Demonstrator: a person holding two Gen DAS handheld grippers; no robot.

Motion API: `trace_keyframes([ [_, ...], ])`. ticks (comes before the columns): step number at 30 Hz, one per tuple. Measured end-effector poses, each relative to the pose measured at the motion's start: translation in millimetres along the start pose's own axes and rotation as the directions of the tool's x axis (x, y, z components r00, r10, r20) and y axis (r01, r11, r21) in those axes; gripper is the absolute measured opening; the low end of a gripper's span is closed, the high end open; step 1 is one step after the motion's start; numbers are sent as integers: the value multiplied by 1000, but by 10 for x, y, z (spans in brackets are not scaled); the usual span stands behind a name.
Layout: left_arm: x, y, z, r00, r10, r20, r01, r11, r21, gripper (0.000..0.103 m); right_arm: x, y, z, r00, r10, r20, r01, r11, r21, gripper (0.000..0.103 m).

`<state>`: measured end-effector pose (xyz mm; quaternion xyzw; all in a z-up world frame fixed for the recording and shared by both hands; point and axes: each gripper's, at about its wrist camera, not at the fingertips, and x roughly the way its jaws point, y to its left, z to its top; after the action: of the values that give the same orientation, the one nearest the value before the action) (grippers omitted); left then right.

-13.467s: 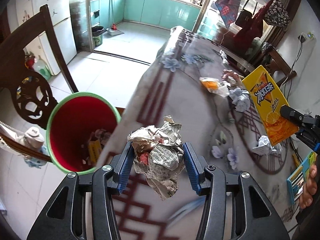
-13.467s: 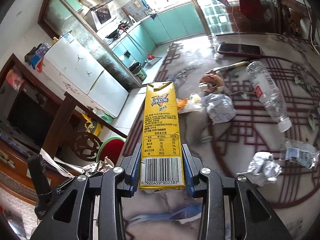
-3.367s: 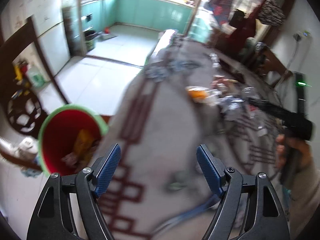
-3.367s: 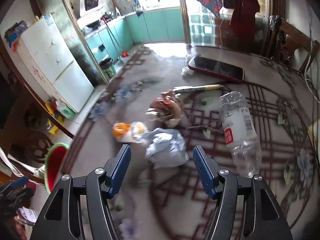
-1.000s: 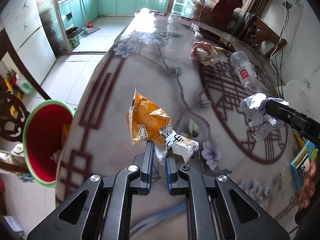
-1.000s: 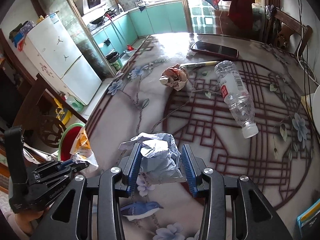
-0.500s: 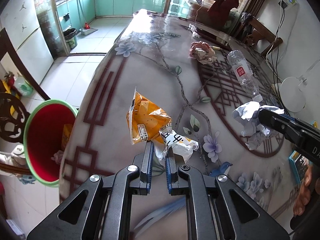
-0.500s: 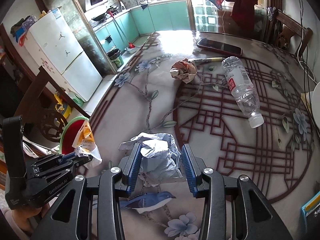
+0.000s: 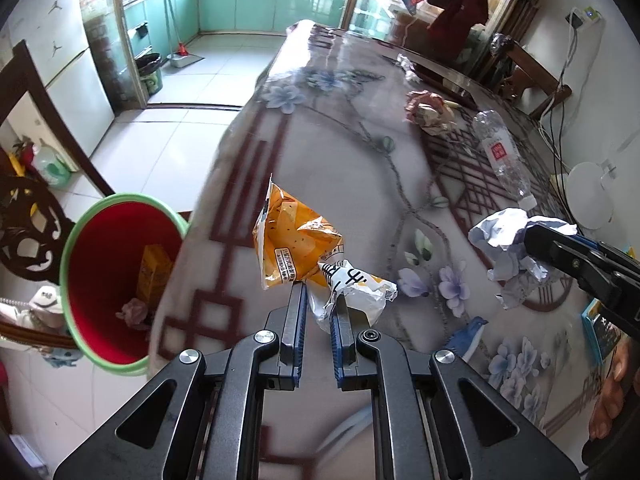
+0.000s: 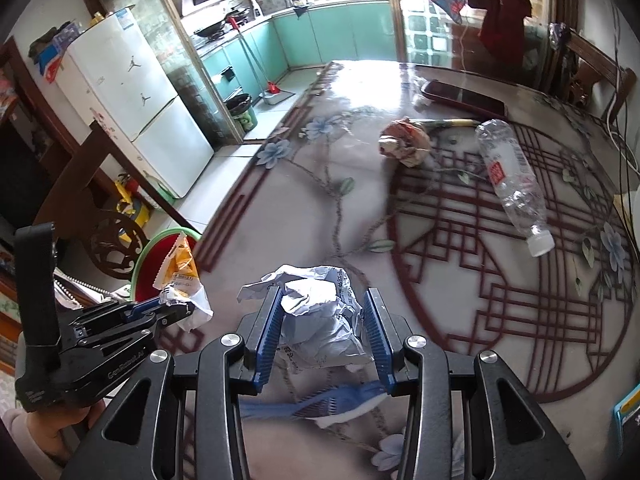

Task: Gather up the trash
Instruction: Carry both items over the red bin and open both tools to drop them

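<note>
- Currently I'm pinching the orange snack wrapper [image 9: 298, 248] in my left hand-held gripper [image 9: 318, 312], jaws nearly closed, beside the red bin [image 9: 116, 280].
- I'm clamping the crumpled paper ball [image 10: 320, 320] in my right hand-held gripper [image 10: 322, 320] above the worktop [image 10: 440, 260].

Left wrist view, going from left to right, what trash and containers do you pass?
red bin → orange snack wrapper shut in the left gripper → crumpled white paper in the right gripper
</note>
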<state>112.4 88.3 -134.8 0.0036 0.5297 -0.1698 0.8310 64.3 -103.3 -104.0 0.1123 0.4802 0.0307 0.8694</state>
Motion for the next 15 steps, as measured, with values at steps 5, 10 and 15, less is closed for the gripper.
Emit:
trace_keyframes([
  [5,-4,250,-11,1000,10,-4,-11,1000,-29,10,55,210,36,1000,6,-3,-6,1000,-22,39],
  [10,-6,479,-20,1000,22,-10,-22,999,-47,10,134,401,77,1000,12,-8,-12,999,-36,39],
  [15,9,687,-7,999,29,-17,-30,998,-61,10,192,604,121,1000,19,-8,-19,998,-53,39],
])
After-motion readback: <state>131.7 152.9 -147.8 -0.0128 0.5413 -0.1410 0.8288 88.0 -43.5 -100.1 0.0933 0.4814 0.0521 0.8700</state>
